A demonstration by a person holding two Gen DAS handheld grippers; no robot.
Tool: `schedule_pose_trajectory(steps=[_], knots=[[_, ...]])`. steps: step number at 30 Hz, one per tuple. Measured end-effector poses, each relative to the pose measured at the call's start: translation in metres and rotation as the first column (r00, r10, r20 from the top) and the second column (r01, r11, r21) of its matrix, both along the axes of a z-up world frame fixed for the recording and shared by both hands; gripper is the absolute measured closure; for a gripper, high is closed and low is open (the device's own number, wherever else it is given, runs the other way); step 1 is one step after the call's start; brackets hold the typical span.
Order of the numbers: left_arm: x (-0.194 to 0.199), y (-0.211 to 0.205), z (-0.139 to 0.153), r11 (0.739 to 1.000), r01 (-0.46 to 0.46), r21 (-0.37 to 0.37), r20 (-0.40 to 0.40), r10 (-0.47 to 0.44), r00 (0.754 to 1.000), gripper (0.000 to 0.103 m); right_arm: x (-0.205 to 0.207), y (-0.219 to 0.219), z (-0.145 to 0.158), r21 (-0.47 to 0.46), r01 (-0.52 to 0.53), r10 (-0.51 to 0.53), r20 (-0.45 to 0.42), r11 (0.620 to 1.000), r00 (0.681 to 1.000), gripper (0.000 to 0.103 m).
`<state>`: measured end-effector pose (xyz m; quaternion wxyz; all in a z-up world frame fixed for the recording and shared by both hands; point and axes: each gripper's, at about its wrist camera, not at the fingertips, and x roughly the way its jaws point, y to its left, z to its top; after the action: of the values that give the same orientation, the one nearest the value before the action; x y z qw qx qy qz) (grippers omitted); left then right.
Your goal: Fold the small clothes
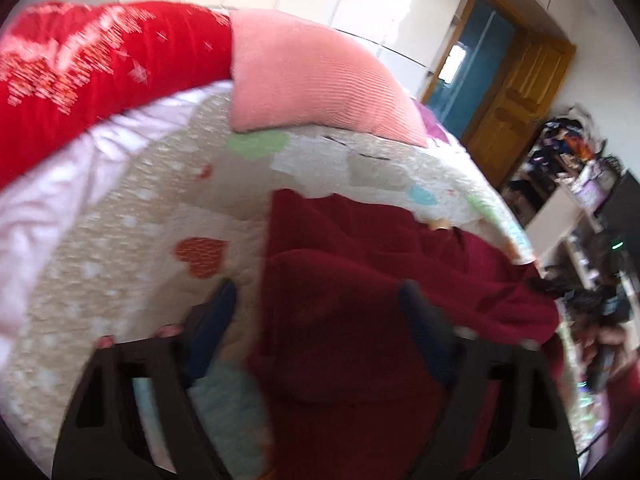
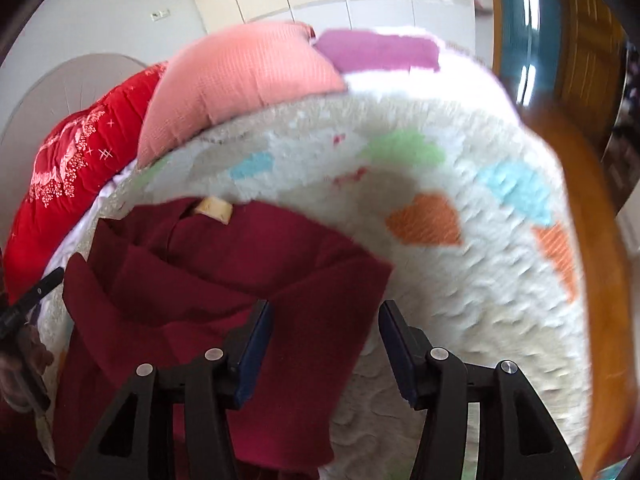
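Early fold: both the left hand-held gripper (image 1: 320, 304) and right hand-held gripper (image 2: 326, 320) hover, jaws apart, over the dark red garment (image 2: 224, 280) on the bed (image 2: 460, 288); next, probably, clamping an edge.

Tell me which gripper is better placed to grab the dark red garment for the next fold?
Probably the left gripper: its open fingers straddle the dark red garment. The right gripper, also open, spans only the garment's edge, partly over the quilt.

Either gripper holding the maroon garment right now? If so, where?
Neither. The left gripper and right gripper are both open above the maroon garment on the quilt, with no fabric pinched.
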<state>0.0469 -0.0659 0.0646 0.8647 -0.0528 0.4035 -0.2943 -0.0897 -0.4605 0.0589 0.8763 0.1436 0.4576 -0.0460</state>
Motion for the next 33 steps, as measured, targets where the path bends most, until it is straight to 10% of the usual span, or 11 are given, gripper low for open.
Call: schedule_pose_trajectory(steps=[1,3,7,11,15,24,27,33], knots=[[0.003,-0.006,-0.001,1.000,0.010,0.025,-0.013,-0.009,1.000,0.072,0.003,-0.002,-0.005,0.022,0.006,-0.006,0.000,1.000,1.000,0.085],[0.007,-0.017,0.002,0.995,0.022,0.092,0.008,-0.023,1.000,0.090,0.004,0.000,-0.001,0.042,0.028,-0.030,0.062,0.999,0.998,0.094],[0.005,-0.020,0.019,0.993,0.011,0.115,0.108,-0.024,0.994,0.092,-0.023,-0.020,0.021,0.102,0.138,-0.157,0.219,0.985,0.963,0.095],[0.021,-0.029,-0.007,0.977,-0.056,0.205,0.060,0.045,0.997,0.092,-0.014,-0.027,-0.016,0.092,0.226,-0.234,0.087,0.970,0.968,0.093],[0.025,-0.018,-0.021,0.982,-0.084,0.170,-0.001,0.085,0.996,0.092,-0.038,-0.037,-0.009,0.147,0.302,-0.320,0.121,0.942,0.940,0.067],[0.009,-0.008,-0.008,0.988,-0.088,0.123,0.003,0.088,0.996,0.092,-0.072,0.047,0.021,-0.083,0.024,-0.009,0.176,0.996,0.984,0.069],[-0.006,-0.006,-0.006,0.987,-0.082,0.139,0.019,0.080,0.997,0.092,-0.060,0.055,-0.009,-0.158,0.037,-0.034,0.020,0.987,0.999,0.074],[-0.046,0.016,0.003,0.981,-0.083,0.178,0.044,0.076,0.996,0.081,-0.093,0.051,0.011,-0.139,0.087,-0.086,0.016,0.986,0.996,0.074]])
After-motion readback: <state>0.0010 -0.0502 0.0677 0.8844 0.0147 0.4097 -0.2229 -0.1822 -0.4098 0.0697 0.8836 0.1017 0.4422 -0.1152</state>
